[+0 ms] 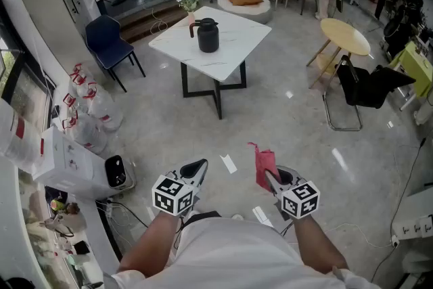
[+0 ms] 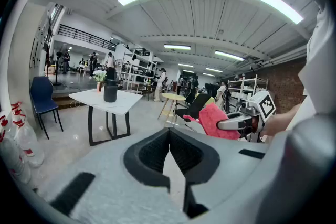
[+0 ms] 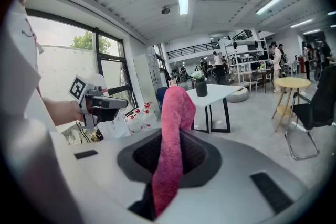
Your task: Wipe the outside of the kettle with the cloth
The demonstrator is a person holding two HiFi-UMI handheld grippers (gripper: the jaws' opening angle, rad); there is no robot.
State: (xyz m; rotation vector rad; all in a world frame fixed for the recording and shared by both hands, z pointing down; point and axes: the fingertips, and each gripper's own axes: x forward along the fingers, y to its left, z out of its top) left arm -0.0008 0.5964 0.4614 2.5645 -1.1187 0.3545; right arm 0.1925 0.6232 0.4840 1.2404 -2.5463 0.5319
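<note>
Your right gripper (image 1: 272, 178) fingers pinch a fuzzy pink cloth (image 1: 263, 164); left gripper (image 1: 197, 168) fingers closed, empty. Dark cylindrical kettle (image 1: 207, 36) sits well apart on white square worktop (image 1: 233, 54).

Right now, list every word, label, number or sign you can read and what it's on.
No text can be read.
Red labels on the plastic bottles: too small to read.
On the left gripper and right gripper: black-and-white square marker patterns, no letters.

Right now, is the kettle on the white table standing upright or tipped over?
Upright. The kettle stands on its base on the white table, lid uppermost, handle at its side.
</note>
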